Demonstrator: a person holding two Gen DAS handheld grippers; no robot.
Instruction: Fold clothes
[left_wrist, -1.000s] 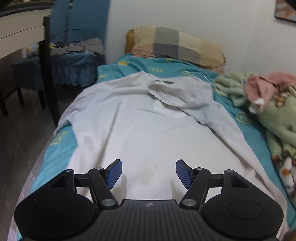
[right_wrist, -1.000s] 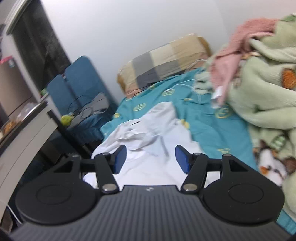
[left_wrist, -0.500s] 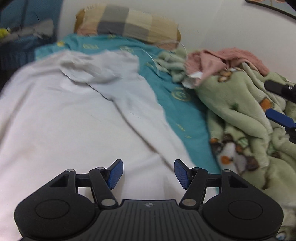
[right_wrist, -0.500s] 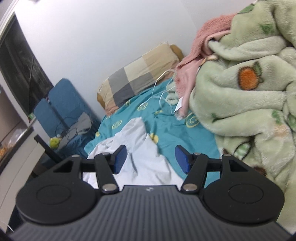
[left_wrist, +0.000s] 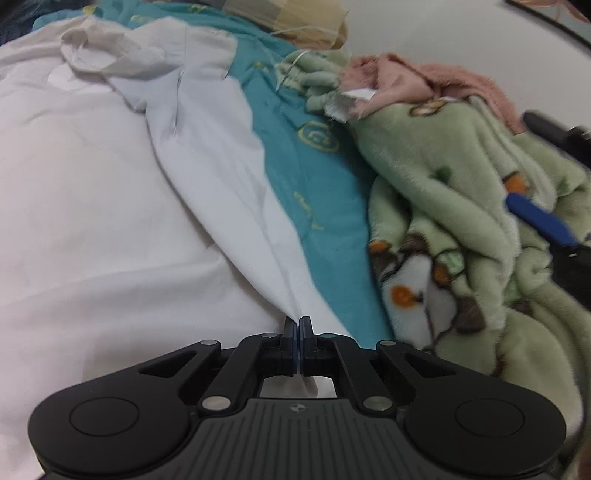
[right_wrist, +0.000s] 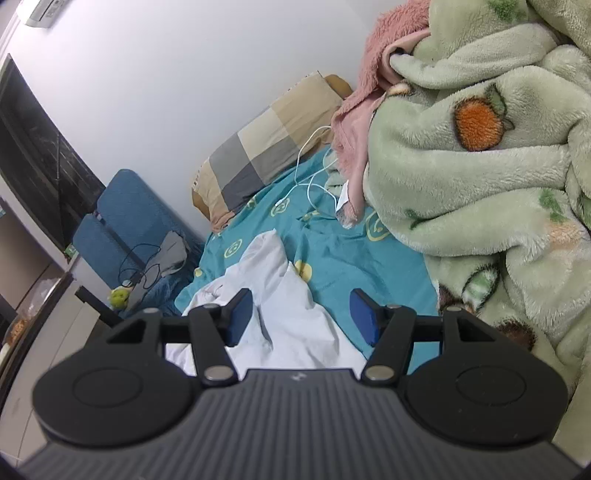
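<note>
The left gripper is pressed together, and the right-hand edge of the white shirt is pinched between its blue pads. The right gripper is held spread wide above the shirt's sleeve, nothing gripped. The shirt is spread flat on the teal bedsheet, a green fleece blanket heaped at 3 o'clock

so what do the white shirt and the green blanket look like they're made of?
White shirt: thin woven cloth, likely cotton, matte; it draws into sharp creases where the left hand-held gripper pinches its edge. Green blanket: plush fleece, probably synthetic; fuzzy pile, soft rounded folds, printed orange fruit.
</note>
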